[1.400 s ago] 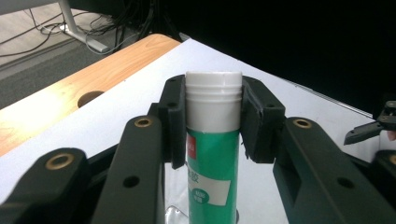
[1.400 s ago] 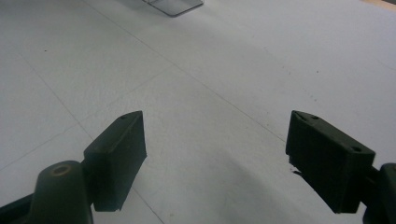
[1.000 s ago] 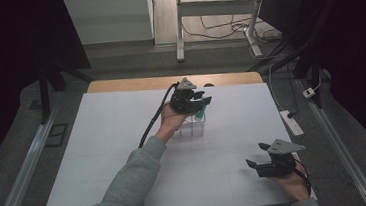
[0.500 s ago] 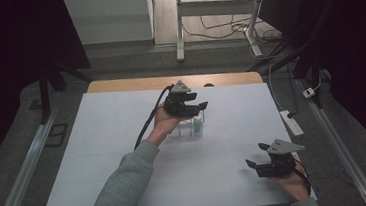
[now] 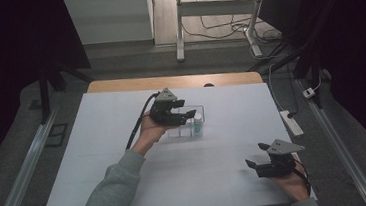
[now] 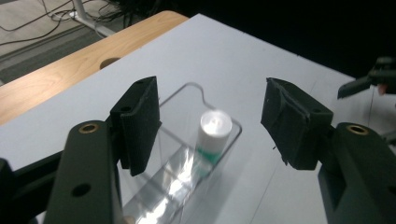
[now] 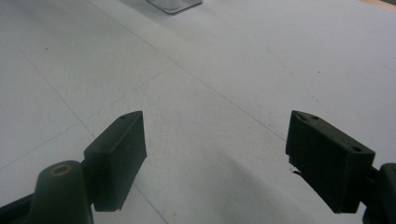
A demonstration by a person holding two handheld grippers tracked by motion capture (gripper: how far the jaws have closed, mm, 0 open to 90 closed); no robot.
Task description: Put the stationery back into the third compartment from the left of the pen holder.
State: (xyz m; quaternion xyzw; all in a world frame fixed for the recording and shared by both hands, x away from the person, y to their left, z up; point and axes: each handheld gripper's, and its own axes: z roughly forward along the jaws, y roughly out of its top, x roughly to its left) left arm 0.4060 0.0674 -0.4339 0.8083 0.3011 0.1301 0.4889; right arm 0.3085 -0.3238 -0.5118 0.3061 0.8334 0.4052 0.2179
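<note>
A small white bottle (image 5: pixel 198 126) with a green label stands upright at the right end of a clear plastic tray (image 5: pixel 186 133) on the white table. My left gripper (image 5: pixel 187 110) hovers over the tray's left part, just left of the bottle. Its jaws have just been opening and stand open, pads touching nothing. In the left gripper view the bottle (image 6: pixel 214 133) and tray (image 6: pixel 187 91) lie ahead and below the left gripper (image 6: pixel 212 109). My right gripper (image 5: pixel 256 155) rests open near the table's front right, and nothing is between the right gripper's (image 7: pixel 215 154) jaws.
The white table top (image 5: pixel 101 165) sits on a wooden desk whose far edge (image 5: pixel 169 81) shows behind it. A power strip (image 5: pixel 291 122) lies off the right edge. The tray's corner (image 7: pixel 175 4) shows far ahead in the right gripper view.
My left gripper has drawn back to the left from the bottle, its jaws wider apart. The bottle now stands free in the tray. The right hand has kept still.
</note>
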